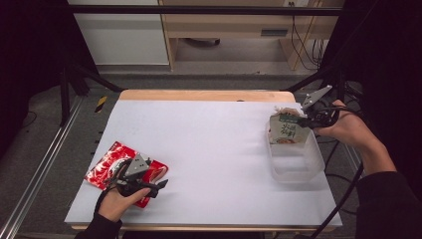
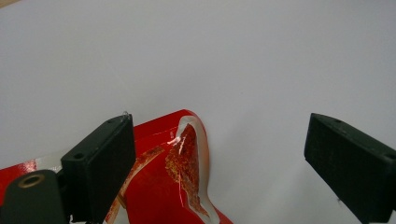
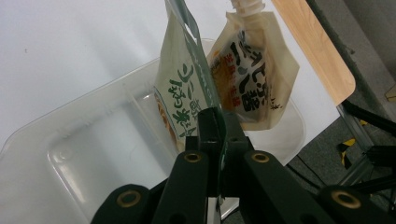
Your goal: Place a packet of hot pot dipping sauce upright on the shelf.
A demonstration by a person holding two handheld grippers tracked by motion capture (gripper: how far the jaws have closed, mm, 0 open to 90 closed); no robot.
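Observation:
A cream pouch with green print [image 1: 285, 131] hangs upright over a clear plastic tray [image 1: 298, 172] at the table's right side, its lower end inside the tray. My right gripper [image 1: 300, 121] is shut on the pouch's top edge. In the right gripper view the jaws [image 3: 219, 128] pinch the green-edged pouch [image 3: 180, 91], and a second cream pouch with a spout [image 3: 254, 74] leans just behind it in the tray [image 3: 79, 154]. At front left my left gripper [image 1: 158, 188] stands open over the right end of a red snack packet [image 1: 106, 164]. The packet [image 2: 163, 186] lies by the left jaw, untouched.
A white sheet [image 1: 209, 149] covers the wooden table [image 1: 199, 94]. The person's forearms come in from the bottom corners. Cables trail off the right edge [image 1: 343, 199]. Metal rails and dark frame legs [image 1: 64, 89] stand beyond the table's left side.

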